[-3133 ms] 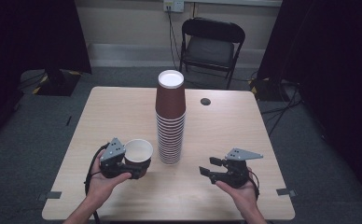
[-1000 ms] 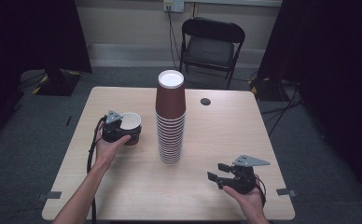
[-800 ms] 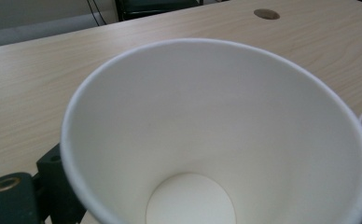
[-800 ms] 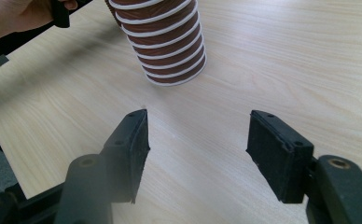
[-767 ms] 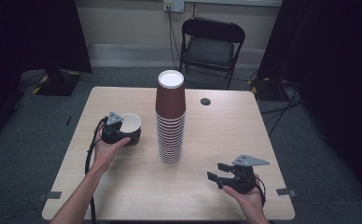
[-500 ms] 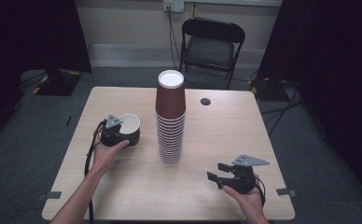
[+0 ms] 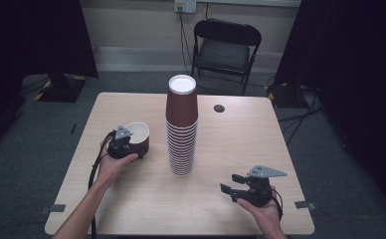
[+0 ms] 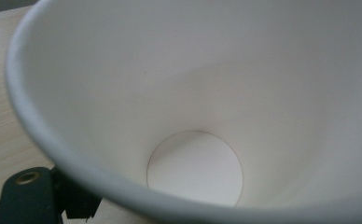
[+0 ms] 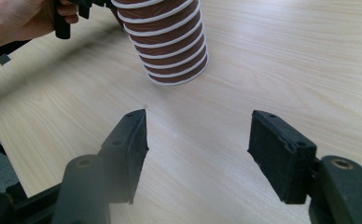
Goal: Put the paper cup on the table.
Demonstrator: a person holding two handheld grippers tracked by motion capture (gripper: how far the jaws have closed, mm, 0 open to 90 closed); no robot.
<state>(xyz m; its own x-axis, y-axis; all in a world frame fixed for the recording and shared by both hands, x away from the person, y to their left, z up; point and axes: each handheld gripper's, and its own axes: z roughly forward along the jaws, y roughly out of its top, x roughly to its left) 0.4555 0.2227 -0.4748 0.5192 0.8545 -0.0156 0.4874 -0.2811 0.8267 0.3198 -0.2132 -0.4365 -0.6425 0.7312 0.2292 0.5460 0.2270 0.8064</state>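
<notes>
Since the earlier frame the left gripper (image 7: 126,145) has carried its single cup (image 7: 137,137) from near the stack (image 7: 182,130) out to the tabletop's (image 7: 231,139) left side. It pinches the cup's rim; thin paper, light and crushable, best held gently there. The right gripper (image 7: 237,185) idles near-right, jaws spread, empty.
</notes>
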